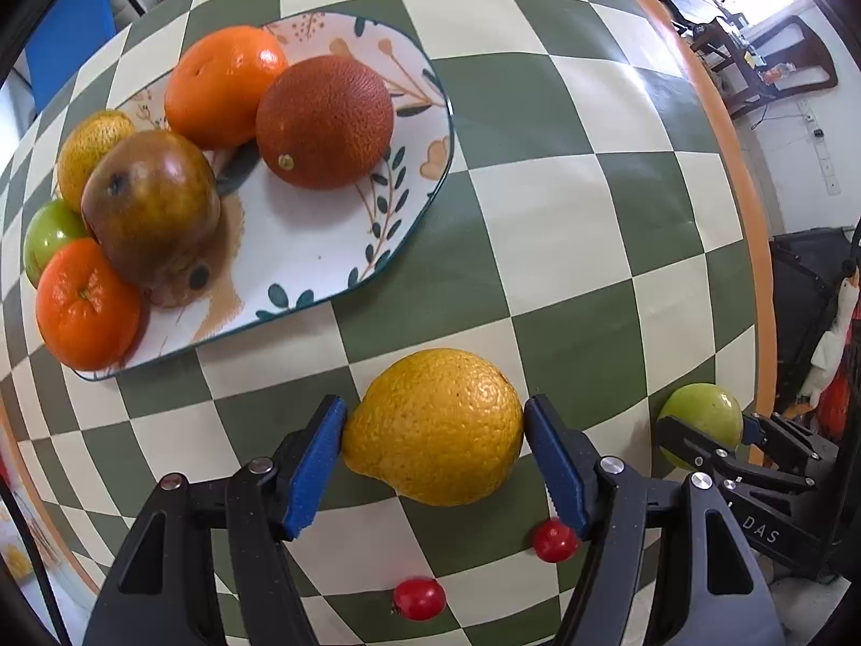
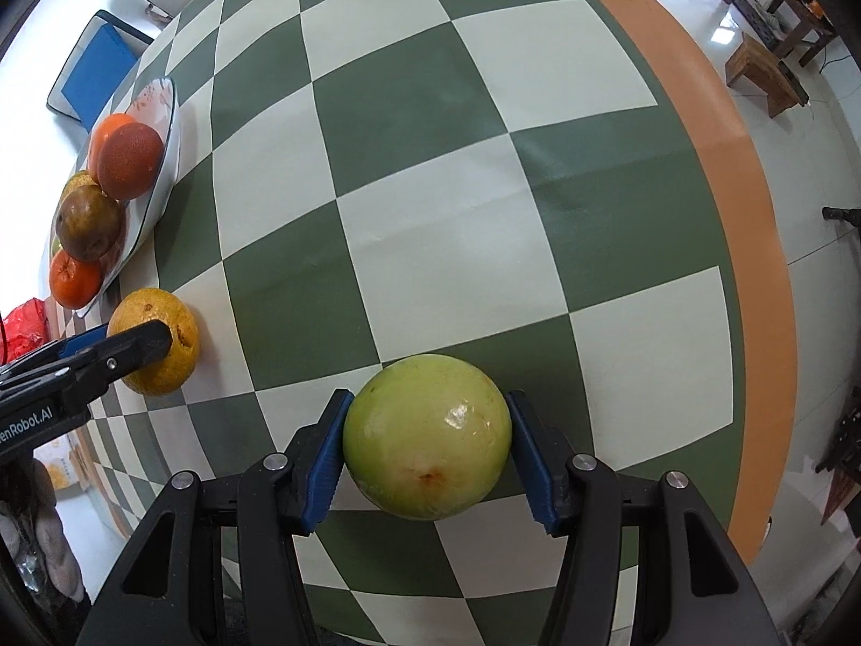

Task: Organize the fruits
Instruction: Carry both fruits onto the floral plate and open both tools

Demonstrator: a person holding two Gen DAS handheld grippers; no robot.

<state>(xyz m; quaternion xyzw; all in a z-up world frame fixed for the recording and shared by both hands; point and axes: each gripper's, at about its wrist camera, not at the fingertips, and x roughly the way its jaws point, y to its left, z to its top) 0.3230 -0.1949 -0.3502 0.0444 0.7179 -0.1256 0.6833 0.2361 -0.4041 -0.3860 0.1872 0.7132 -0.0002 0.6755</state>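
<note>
left gripper [image 1: 435,447] pads touching both sides of yellow citrus [image 1: 435,425] on tabletop [image 1: 538,204], just beside plate [image 1: 344,226] | right gripper [image 2: 428,444] clamped on green fruit [image 2: 426,436] near tabletop edge | risk: round fruits slip or roll on lift; crowded plate, new fruit may knock oranges [image 1: 323,121] off; cherry tomatoes [image 1: 554,540] under left gripper may get nudged

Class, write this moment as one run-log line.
left gripper: shut on yellow citrus | right gripper: shut on green fruit | plate: six fruits | table: two small red fruits
</note>
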